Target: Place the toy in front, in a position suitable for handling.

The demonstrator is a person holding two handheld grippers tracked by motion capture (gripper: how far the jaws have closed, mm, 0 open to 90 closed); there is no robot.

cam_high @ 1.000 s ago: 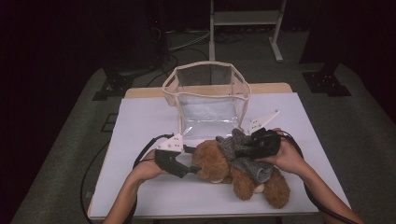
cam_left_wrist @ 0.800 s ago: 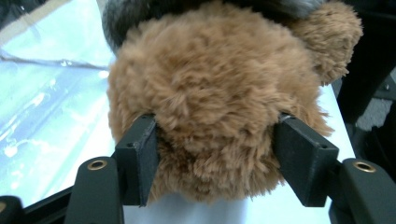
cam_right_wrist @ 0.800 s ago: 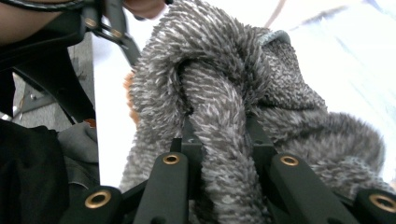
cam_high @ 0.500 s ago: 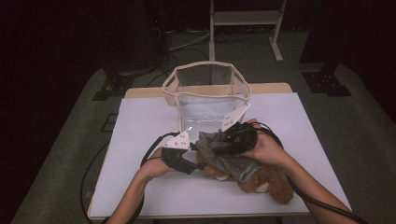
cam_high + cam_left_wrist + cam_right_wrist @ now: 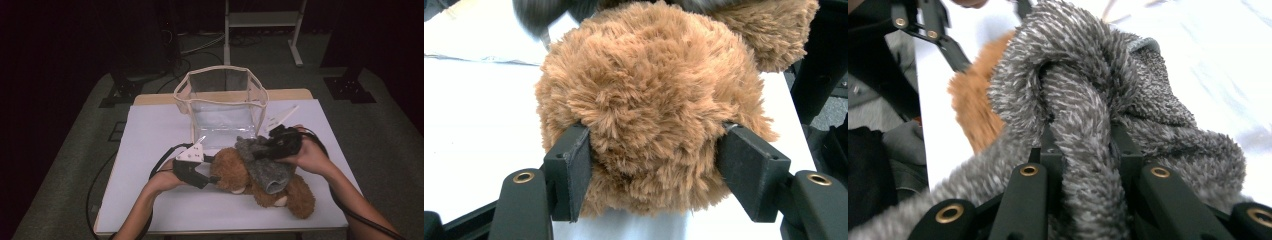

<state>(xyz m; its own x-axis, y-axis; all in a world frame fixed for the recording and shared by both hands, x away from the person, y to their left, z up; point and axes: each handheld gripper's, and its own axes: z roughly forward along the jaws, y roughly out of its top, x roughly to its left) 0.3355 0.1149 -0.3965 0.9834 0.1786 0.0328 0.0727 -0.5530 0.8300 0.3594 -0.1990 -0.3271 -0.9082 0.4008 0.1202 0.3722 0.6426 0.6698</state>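
High view: a brown teddy bear lies on its side on the white bench, just in front of a clear open-topped bag.
Bear's long axis: roughly left to right, head toward the left gripper, feet toward the bench's near right corner.
Left gripper view: the jaws stand on either side of the bear's furry head, pads pressed into the fur; they have just been opening a little, with the head between them.
Right gripper view: the jaws are pinched tight on a fold of grey knitted garment.
Garment's place: draped over the bear's middle, under the right gripper.
Nearer hand: right for the garment, left for the head.
Judged next move: pulling the garment along the body while the left steadies the head.
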